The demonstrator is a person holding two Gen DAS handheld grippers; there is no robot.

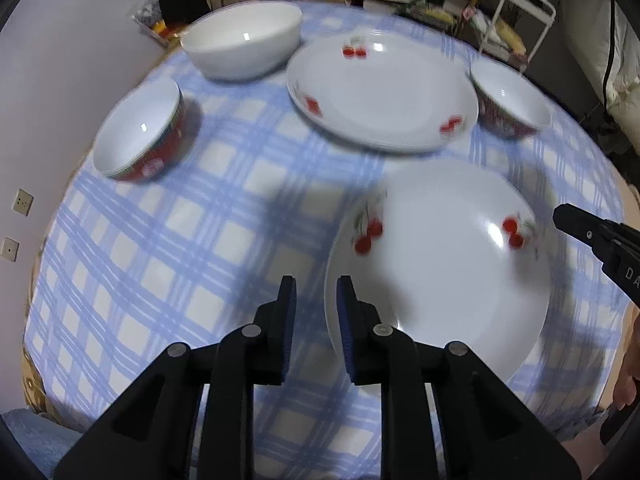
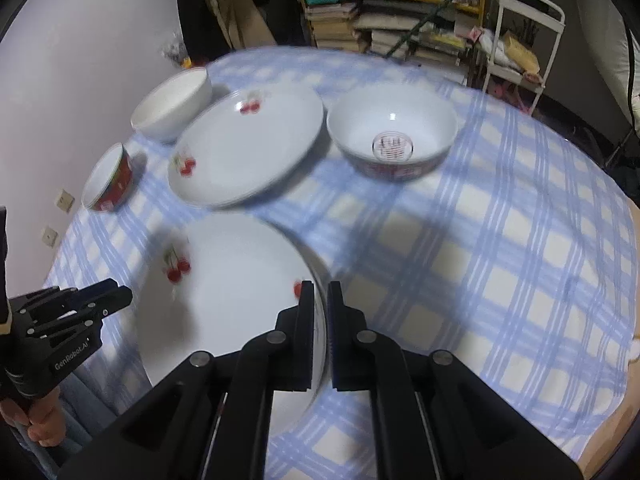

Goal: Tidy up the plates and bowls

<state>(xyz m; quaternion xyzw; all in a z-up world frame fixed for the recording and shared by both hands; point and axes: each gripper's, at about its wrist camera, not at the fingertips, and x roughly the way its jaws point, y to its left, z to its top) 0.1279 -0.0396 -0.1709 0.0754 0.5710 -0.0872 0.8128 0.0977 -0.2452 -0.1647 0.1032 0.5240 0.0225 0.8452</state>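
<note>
A white plate with cherries (image 1: 440,272) (image 2: 232,304) lies nearest on the blue checked cloth. My right gripper (image 2: 321,284) is shut on its right rim; its tip (image 1: 560,214) also shows in the left wrist view. My left gripper (image 1: 316,280) (image 2: 120,294) is at the plate's left rim. The rim runs between its fingers with a gap on the left side, so it stands open. Behind are a second cherry plate (image 1: 384,92) (image 2: 248,148), a plain white bowl (image 1: 244,44) (image 2: 172,108), a red-sided bowl (image 1: 140,132) (image 2: 108,178) at left, and a red-patterned bowl (image 1: 512,100) (image 2: 392,136) at right.
The round table (image 1: 180,260) (image 2: 480,260) stands against a pale wall (image 1: 60,80) on the left. Past its far edge are shelves of books (image 2: 360,20) and a white metal rack (image 1: 520,20) (image 2: 528,32). The person's hands show at the frame edges.
</note>
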